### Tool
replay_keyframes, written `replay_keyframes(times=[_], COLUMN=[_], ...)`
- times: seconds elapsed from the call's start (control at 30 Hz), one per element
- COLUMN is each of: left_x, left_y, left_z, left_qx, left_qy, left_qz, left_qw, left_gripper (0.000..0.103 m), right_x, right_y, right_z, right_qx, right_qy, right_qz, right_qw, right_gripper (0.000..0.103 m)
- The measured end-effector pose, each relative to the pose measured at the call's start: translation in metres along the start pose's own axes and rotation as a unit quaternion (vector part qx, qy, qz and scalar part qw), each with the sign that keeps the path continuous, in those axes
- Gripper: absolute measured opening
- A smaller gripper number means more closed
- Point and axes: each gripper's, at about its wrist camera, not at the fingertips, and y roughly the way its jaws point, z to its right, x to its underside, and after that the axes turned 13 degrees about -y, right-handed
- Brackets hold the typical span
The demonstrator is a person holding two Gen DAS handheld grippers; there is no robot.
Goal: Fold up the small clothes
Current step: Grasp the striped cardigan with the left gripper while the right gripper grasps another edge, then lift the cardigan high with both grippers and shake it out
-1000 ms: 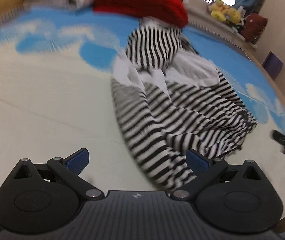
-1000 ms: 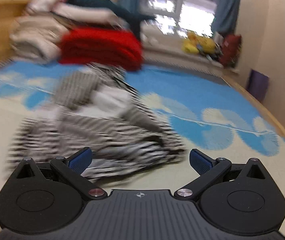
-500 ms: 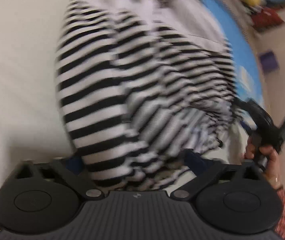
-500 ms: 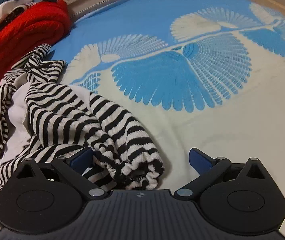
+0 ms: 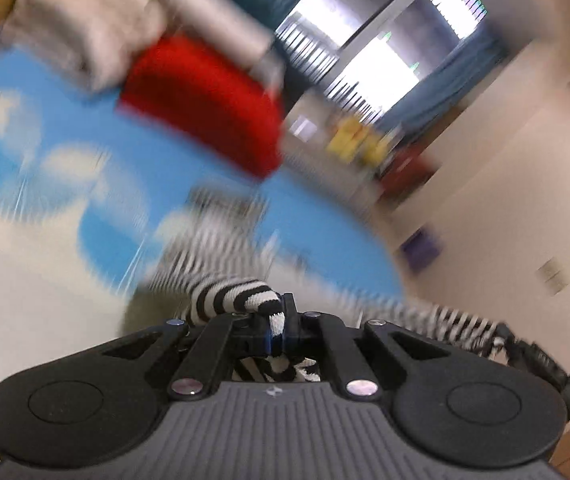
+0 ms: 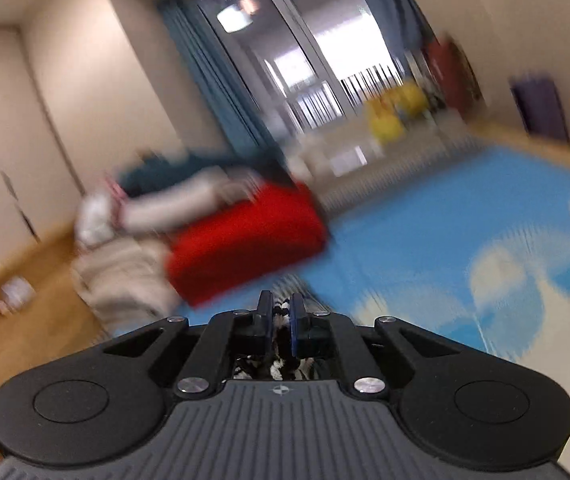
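The black-and-white striped garment point(image 5: 229, 300) hangs from both grippers above the blue and cream mat point(image 5: 45, 216). My left gripper point(image 5: 277, 324) is shut on a rolled striped edge of it, and the cloth trails off to the right toward the other gripper. My right gripper point(image 6: 281, 316) is shut on another part of the striped garment point(image 6: 281, 368), of which only a little shows between and under its fingers. Both views are blurred by motion.
A red folded blanket point(image 5: 205, 104) and a pile of pale clothes point(image 5: 85, 20) lie at the far edge of the mat; the red blanket also shows in the right wrist view point(image 6: 245, 240). A window with blue curtains point(image 6: 213, 80) and yellow toys point(image 6: 393, 108) lie behind.
Both grippers were open over the crumpled garment on the mat. They have closed on it and lifted, and both cameras now tilt up toward the room.
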Motion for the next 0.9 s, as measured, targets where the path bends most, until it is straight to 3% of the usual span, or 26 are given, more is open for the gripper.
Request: replay_keyframes(times=[0.1,0.17,0.23,0.27,0.33,0.4,0.47,0.5,0.57,0.67,0.73,0.77,0.83,0.9], left_x=[-0.033,-0.055,-0.083,-0.094,-0.117,-0.141,-0.154,-0.154,-0.136,-0.104,-0.082,-0.072,-0.054,-0.044], left_y=[-0.034,-0.035,-0.016,0.0,0.054,0.11,0.154,0.166,0.178,0.169,0.146,0.132,0.104,0.078], left_z=[0.048,0.074,0.09,0.096,0.111,0.114,0.109,0.106,0.099,0.074,0.059,0.052,0.038,0.024], left_qx=[0.039,0.047,0.036,0.009,-0.036,-0.071,-0.105,-0.095,-0.097,-0.069,-0.054,-0.048,-0.045,-0.05], left_qy=[0.032,0.043,0.039,0.034,0.036,0.018,-0.001,0.002,0.047,0.069,0.084,0.085,0.087,0.083], left_qz=[0.059,0.087,0.095,0.103,0.112,0.095,0.077,0.06,0.043,0.014,0.014,0.013,0.01,0.011], left_qw=[0.997,0.9942,0.9941,0.9941,0.9925,0.9928,0.9915,0.9937,0.9933,0.9951,0.995,0.9951,0.9951,0.9952], left_gripper=[0.004,0.004,0.004,0.004,0.004,0.004,0.004,0.004,0.004,0.004,0.004,0.004,0.004,0.004], right_x=[-0.058,-0.097,-0.13,-0.144,-0.161,-0.174,-0.177,-0.175,-0.157,-0.091,-0.041,-0.012,0.046,0.102], right_y=[-0.043,-0.057,-0.048,-0.04,-0.002,0.048,0.101,0.121,0.143,0.147,0.142,0.143,0.154,0.166], right_z=[-0.037,-0.055,-0.064,-0.058,-0.056,-0.042,-0.022,-0.014,-0.002,-0.003,-0.002,0.001,0.0,0.008], right_qx=[-0.011,-0.001,0.018,0.028,0.095,0.145,0.149,0.146,0.07,-0.014,-0.044,-0.059,-0.07,-0.032], right_qy=[-0.021,-0.047,-0.056,-0.058,-0.066,-0.048,-0.012,0.002,0.019,-0.023,-0.014,-0.005,0.007,0.058], right_qz=[0.082,0.132,0.152,0.155,0.154,0.136,0.086,0.067,0.006,-0.088,-0.133,-0.159,-0.204,-0.269], right_qw=[0.996,0.99,0.987,0.986,0.981,0.979,0.985,0.987,0.997,0.996,0.99,0.985,0.976,0.961], right_gripper=[0.007,0.007,0.004,0.002,0.0,0.0,0.0,0.0,0.0,0.017,0.081,0.085,0.083,0.081])
